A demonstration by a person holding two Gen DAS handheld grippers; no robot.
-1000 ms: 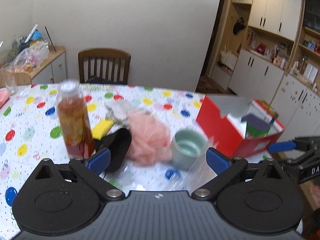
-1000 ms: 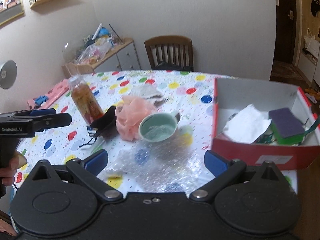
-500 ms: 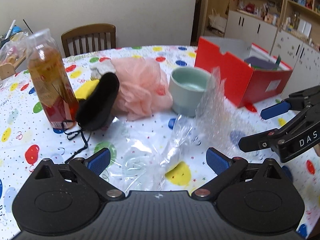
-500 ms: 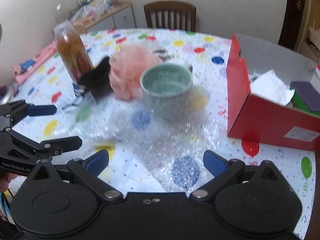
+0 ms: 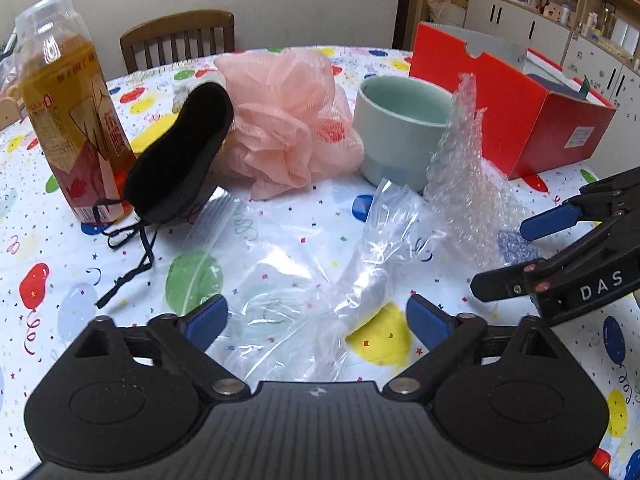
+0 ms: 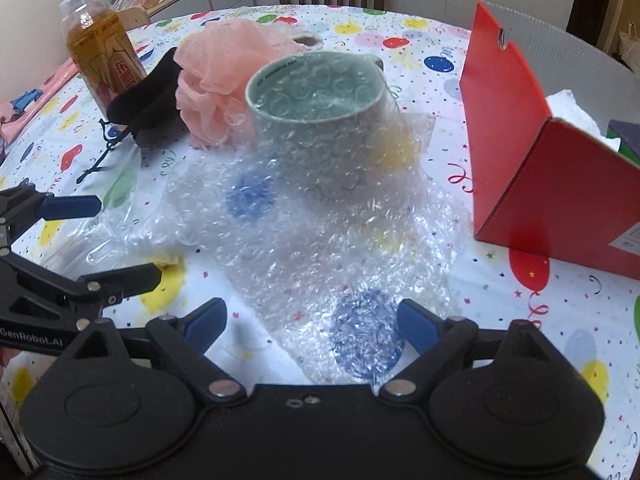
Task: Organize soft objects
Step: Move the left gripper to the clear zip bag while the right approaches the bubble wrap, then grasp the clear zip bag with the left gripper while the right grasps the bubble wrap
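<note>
Several soft things remain loose on the bench (image 5: 60, 280): the pink mesh pouf (image 5: 288, 120), black eye mask (image 5: 180, 152), clear plastic bag (image 5: 304, 300) and bubble wrap (image 6: 340, 240), while the red box (image 6: 540, 168) already holds tissue and a sponge. Both tools' jaws have just been closing a little yet stand spread, pressing nothing: the left hand-held gripper (image 5: 316, 320) straddles the bag, the right hand-held gripper (image 6: 312, 320) the bubble wrap. Most of the sorting appears undone.

A home dining room: balloon-print tablecloth (image 5: 280, 240), wooden chair (image 5: 180, 36), white cabinets (image 5: 512, 20).
</note>
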